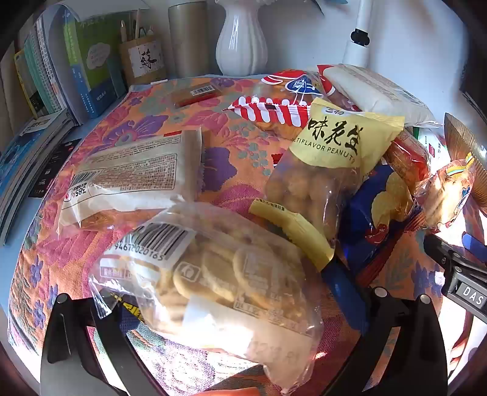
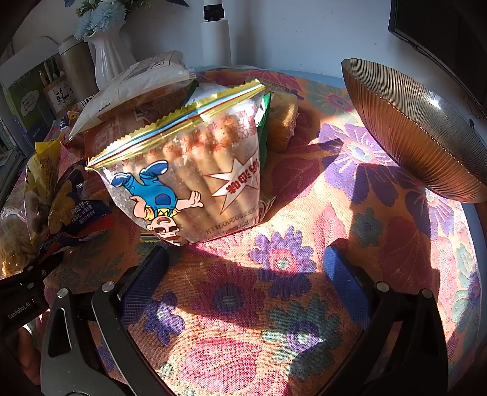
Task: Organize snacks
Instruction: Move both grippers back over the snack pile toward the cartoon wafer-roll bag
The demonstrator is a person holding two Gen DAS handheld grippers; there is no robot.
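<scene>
My left gripper (image 1: 222,286) is open, with its jaws on either side of a clear bag of round biscuits (image 1: 219,274) that lies on the floral cloth. The bag hides the left pad. Beyond it lie a yellow peanut bag (image 1: 328,158), a blue chip bag (image 1: 380,207), a white-wrapped cake pack (image 1: 131,179) and a red-striped bag (image 1: 274,106). My right gripper (image 2: 243,256) is open over bare cloth. Just ahead of its left finger is a cartoon-printed bag of wafer rolls (image 2: 188,170). A ribbed amber bowl (image 2: 426,128) stands to the right.
Books (image 1: 45,91), a pen holder (image 1: 143,58), a tumbler (image 1: 188,36), a white vase (image 1: 242,39) and a white lamp post (image 1: 360,33) line the back wall. A dark screen (image 2: 441,27) hangs at the far right. Floral cloth (image 2: 274,304) covers the table.
</scene>
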